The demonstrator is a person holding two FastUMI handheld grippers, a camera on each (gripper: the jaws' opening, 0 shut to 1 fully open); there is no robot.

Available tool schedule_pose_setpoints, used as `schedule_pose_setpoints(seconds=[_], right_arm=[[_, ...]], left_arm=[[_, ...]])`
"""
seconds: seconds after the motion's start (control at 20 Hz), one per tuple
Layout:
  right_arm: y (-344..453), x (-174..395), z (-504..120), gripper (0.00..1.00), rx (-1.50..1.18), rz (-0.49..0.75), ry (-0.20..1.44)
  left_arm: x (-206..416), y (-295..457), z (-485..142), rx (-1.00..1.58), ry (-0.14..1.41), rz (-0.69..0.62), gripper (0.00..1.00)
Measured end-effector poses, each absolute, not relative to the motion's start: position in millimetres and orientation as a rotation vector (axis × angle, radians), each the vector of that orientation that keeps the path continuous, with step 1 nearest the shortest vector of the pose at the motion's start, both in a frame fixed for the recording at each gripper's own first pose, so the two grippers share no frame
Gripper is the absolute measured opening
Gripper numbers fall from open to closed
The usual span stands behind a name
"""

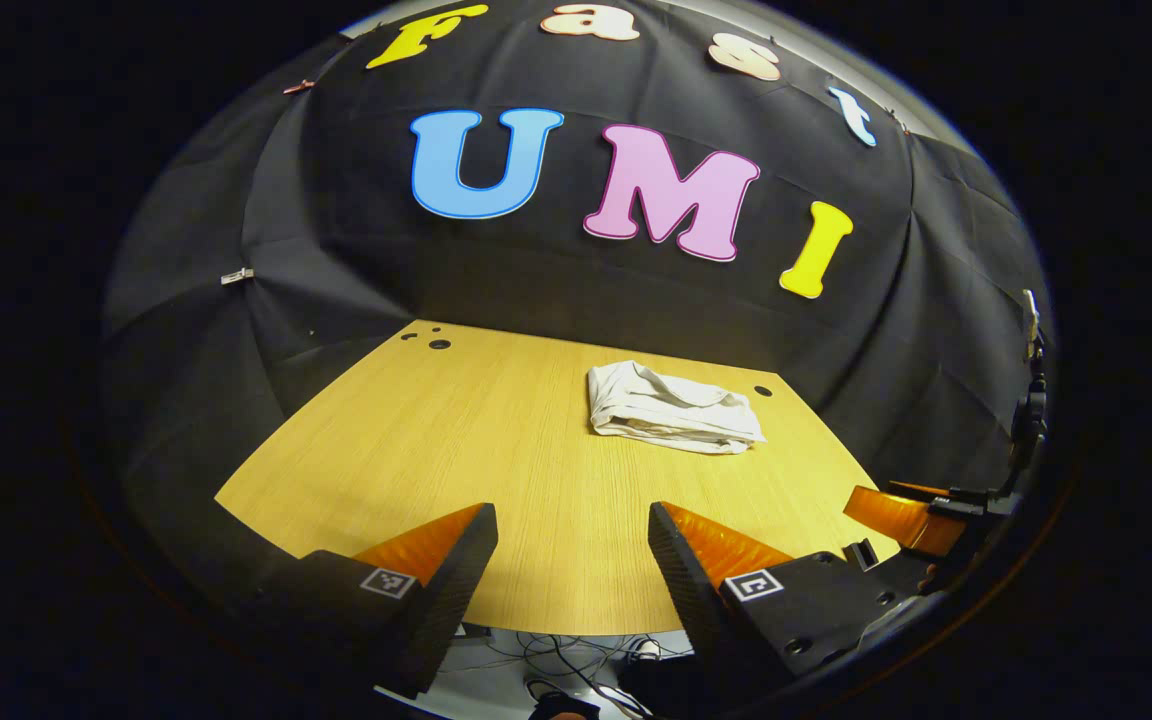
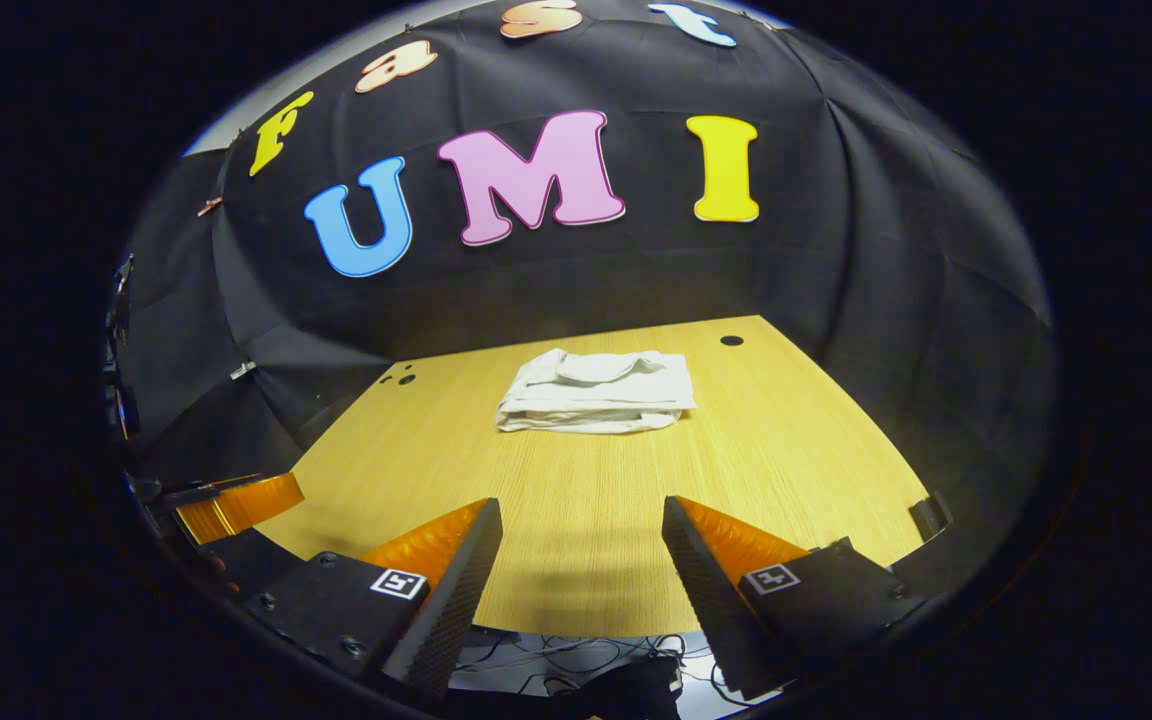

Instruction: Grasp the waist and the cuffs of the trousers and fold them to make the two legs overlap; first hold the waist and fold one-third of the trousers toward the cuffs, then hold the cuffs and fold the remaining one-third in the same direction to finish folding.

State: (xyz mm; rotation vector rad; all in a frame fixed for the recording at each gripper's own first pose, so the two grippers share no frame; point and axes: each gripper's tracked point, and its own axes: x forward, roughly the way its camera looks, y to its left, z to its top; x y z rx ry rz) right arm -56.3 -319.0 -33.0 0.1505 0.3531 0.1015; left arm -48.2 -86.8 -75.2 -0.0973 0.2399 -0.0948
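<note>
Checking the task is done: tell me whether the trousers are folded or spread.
Folded. The trousers lie as a compact layered bundle on the table, both grippers open and clear.

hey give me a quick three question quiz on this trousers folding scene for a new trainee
1. True or false: the trousers lie in a folded bundle on the wooden table.
2. Is the left claw open or shut?
3. The right claw is: A) gripping the trousers, B) open with bare table between its fingers, C) shut on a cuff.

Key: 1 true; 2 open; 3 B.
</note>
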Motion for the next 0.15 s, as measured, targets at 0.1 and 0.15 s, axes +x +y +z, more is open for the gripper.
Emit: schedule_pose_setpoints(seconds=[0.1,0.15], right_arm=[[-321.2,-58.0,-32.2,0.99,0.148,0.091,0.344],[-322.0,-60.4,-34.4,0.99,0.148,0.084,0.349]], left_arm=[[-47.1,-86.8,-74.3,-0.091,0.229,-0.101,0.96],[-46.9,-86.8,-74.4,-0.091,0.227,-0.104,0.96]])
